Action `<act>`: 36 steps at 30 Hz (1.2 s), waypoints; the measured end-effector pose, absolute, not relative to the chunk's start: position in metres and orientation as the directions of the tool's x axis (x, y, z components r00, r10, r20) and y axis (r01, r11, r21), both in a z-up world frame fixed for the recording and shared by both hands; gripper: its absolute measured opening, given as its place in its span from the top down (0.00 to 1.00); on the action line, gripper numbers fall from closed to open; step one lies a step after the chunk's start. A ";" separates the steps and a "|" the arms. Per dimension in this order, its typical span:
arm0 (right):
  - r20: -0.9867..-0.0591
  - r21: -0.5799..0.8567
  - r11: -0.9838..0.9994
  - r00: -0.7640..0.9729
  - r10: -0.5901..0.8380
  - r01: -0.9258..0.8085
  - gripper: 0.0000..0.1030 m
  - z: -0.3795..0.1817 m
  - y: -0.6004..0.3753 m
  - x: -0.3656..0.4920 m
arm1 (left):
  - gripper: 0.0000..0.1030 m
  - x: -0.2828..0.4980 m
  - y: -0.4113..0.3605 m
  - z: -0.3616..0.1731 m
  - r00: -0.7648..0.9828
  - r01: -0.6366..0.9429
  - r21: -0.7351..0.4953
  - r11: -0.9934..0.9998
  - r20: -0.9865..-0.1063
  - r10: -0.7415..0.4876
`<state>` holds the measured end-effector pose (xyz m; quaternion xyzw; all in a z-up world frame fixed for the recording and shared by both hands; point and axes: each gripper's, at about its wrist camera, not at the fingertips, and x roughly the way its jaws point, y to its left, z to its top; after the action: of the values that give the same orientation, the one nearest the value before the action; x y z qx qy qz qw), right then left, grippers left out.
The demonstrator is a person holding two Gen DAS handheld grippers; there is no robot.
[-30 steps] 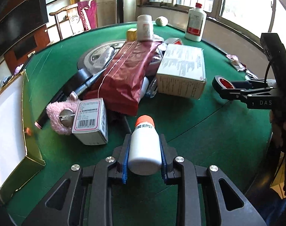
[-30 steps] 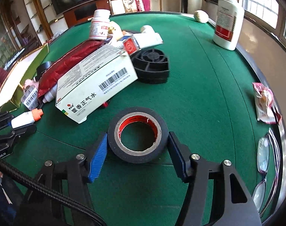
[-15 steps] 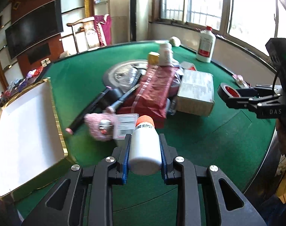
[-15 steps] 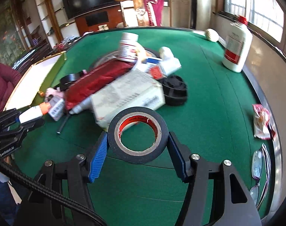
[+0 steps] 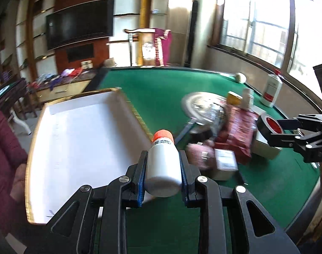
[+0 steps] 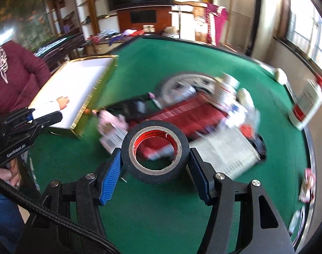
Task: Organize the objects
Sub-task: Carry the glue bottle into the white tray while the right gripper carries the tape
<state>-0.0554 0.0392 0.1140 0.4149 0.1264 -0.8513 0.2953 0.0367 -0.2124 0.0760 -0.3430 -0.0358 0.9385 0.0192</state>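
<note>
A small white plastic bottle with an orange cap sits clamped in the left gripper, above the near edge of the white, gold-rimmed tray – nothing lies in the tray, so sorting has barely begun. The right gripper pinches a black tape roll with a red core. A jumbled pile – a glossy red pouch, boxes – waits on the green felt table

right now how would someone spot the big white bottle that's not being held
Follow the green table to its far edge below the windows. The white bottle stands upright there, apart from the central pile. Its red cap and red label band mark it out.
</note>
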 end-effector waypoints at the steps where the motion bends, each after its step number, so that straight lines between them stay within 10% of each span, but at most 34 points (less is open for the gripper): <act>1: -0.784 0.031 -0.783 -0.471 -0.405 0.622 0.40 0.116 0.027 -0.059 | 0.78 0.034 -0.223 0.075 -0.761 0.010 -0.082 -0.997 -0.647 0.046; 36: -0.886 0.290 -0.793 -0.162 -0.434 0.536 0.40 0.039 -0.276 -0.241 | 0.77 -0.099 -0.409 0.007 -0.604 0.411 -0.254 -0.875 -0.795 -0.053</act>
<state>-0.2414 -0.2757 0.0394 0.5633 0.0452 -0.7610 0.3187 -0.0988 -0.4086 0.0066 -0.4245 -0.2112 0.8703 -0.1334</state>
